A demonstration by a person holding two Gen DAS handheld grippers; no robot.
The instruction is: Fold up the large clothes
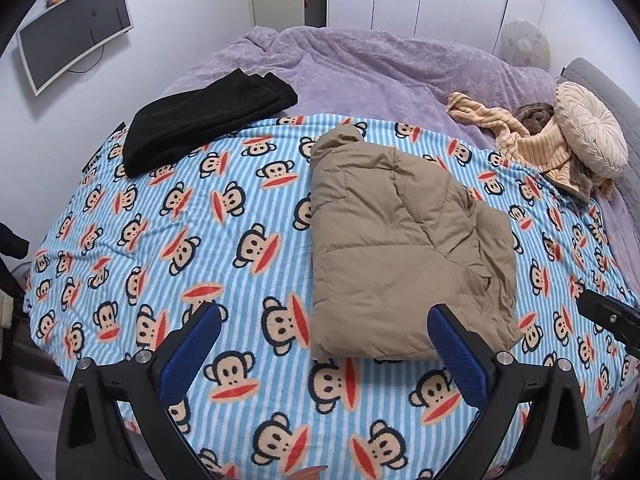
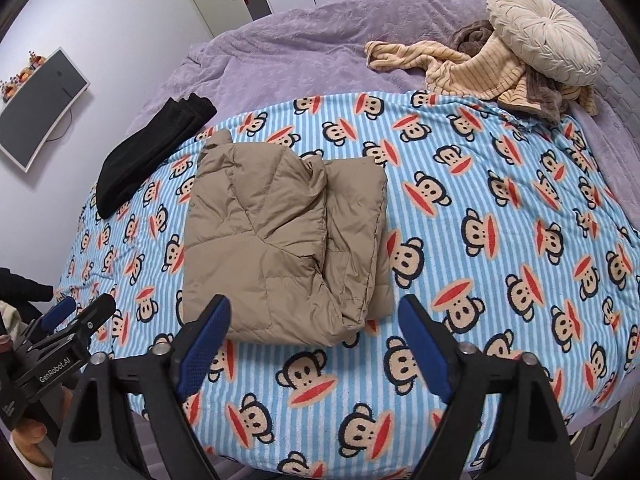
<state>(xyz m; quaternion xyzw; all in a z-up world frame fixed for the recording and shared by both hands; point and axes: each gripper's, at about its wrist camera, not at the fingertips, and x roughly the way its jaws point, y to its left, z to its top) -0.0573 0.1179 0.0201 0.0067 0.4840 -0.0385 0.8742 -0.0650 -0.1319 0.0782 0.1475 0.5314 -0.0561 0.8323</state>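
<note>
In the left wrist view the left gripper (image 1: 324, 334) spreads wide and empty at lower centre, the folded tan jacket (image 1: 404, 248) mid-frame on the monkey-print blanket (image 1: 168, 216). In the right wrist view the right gripper (image 2: 314, 324) gapes empty too, hovering just short of the jacket (image 2: 280, 248), likely judging the fold; folded black trousers (image 2: 152, 152) lie upper left.

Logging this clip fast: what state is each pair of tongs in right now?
Left tongs: open, holding nothing, above the monkey-print blanket near the folded tan puffer jacket.
Right tongs: open, holding nothing, at the jacket's near edge.
</note>
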